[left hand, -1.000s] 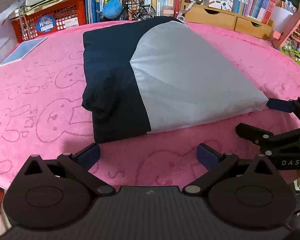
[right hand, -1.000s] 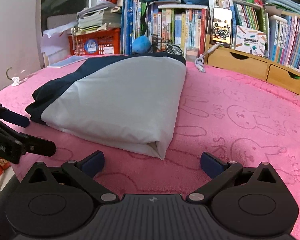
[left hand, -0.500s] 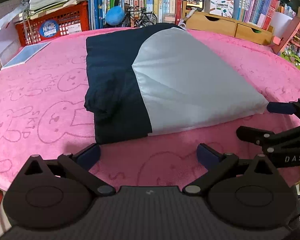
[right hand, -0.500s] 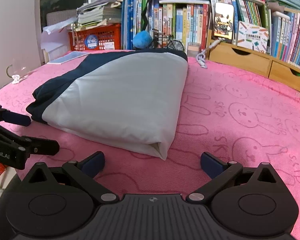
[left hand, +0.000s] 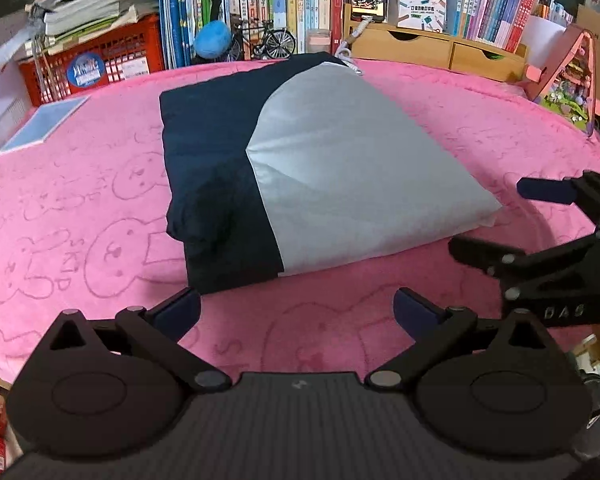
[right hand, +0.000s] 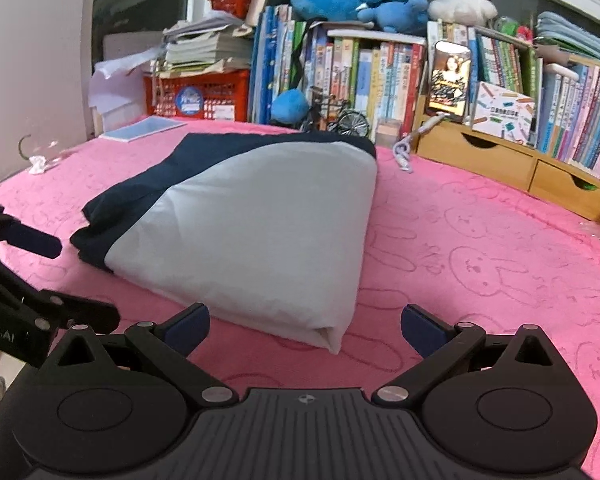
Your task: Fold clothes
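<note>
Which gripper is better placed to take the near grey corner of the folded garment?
Right, probably. The right gripper has its open jaws straddling the folded garment's near grey corner. The left gripper, also open, faces the dark edge, off to the side.

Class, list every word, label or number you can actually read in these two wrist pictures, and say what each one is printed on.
"DAS": on the black right gripper, seen from the left wrist.
"obot.AI", cut off at the frame edge: on the black left gripper, seen from the right wrist.
Book spines, round blue sticker on the red plastic crate, white box: too small or blurred.
</note>
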`<move>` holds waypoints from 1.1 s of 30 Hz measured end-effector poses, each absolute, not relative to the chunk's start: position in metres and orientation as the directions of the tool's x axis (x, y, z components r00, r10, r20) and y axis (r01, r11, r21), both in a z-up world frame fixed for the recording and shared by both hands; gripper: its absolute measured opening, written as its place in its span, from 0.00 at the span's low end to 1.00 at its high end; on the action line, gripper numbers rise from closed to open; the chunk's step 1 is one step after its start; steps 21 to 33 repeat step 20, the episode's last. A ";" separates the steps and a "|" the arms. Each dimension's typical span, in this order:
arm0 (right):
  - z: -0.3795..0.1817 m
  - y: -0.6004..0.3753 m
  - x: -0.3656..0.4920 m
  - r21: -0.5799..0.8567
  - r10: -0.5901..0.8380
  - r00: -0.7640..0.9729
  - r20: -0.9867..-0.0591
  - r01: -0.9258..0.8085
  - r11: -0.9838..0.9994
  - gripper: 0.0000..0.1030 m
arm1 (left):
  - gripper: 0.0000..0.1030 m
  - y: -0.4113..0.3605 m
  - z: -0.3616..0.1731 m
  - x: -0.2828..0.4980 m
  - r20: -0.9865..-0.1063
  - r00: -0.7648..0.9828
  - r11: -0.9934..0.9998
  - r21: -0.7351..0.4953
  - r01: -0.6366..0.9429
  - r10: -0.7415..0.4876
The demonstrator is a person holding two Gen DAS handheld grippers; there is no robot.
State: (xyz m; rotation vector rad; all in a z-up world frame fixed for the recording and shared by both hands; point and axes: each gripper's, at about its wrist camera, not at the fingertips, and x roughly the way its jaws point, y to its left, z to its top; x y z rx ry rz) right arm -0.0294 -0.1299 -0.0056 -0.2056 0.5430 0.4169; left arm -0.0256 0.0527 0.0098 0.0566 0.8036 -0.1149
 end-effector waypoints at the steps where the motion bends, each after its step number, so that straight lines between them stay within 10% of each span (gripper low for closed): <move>1: -0.006 -0.129 -0.030 -0.081 0.330 0.772 -0.543 -0.439 0.895 1.00 | 1.00 0.053 0.009 -0.025 -0.723 0.687 0.993 0.005 0.121 -0.079; 33: -0.009 -0.125 -0.027 -0.075 0.325 0.740 -0.588 -0.450 0.890 1.00 | 1.00 0.068 0.004 -0.018 -0.739 0.672 0.998 -0.026 0.060 -0.059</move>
